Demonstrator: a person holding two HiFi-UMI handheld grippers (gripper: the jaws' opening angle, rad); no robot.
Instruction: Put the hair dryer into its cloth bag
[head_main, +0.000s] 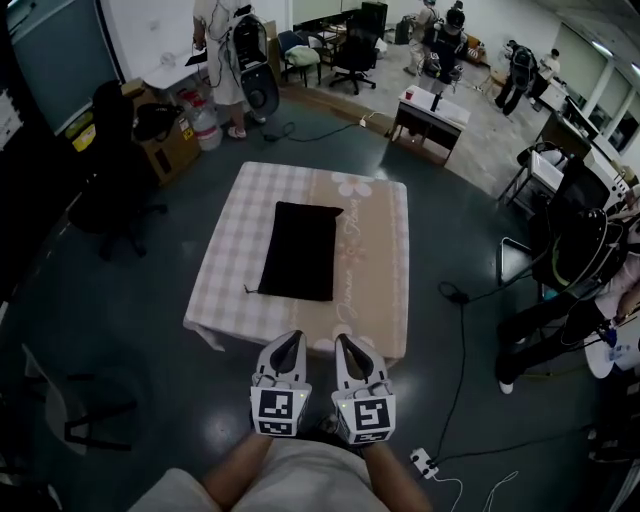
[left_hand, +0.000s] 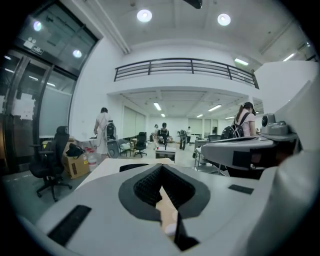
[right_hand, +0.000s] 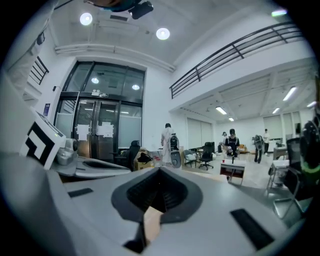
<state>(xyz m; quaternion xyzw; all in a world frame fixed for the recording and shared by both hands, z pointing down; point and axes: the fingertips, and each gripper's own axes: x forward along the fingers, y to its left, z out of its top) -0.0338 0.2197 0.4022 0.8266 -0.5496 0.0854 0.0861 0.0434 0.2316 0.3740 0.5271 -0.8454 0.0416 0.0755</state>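
A black cloth bag (head_main: 298, 250) lies flat in the middle of a low table (head_main: 372, 290) covered with a pink-and-beige checked cloth. No hair dryer shows in any view. My left gripper (head_main: 291, 338) and right gripper (head_main: 343, 340) are held side by side over the table's near edge, pointing toward the bag and apart from it. Both are shut with nothing between the jaws. In the left gripper view the shut jaws (left_hand: 161, 167) point out level across the room, with a strip of the bag (left_hand: 131, 167) just beyond them. The right gripper view shows its shut jaws (right_hand: 159, 172) the same way.
A black office chair (head_main: 110, 190) and cardboard boxes (head_main: 170, 150) stand left of the table. A cable runs over the floor on the right to a power strip (head_main: 424, 462). A person (head_main: 560, 310) sits at the right. Others stand at the back near a small table (head_main: 432, 115).
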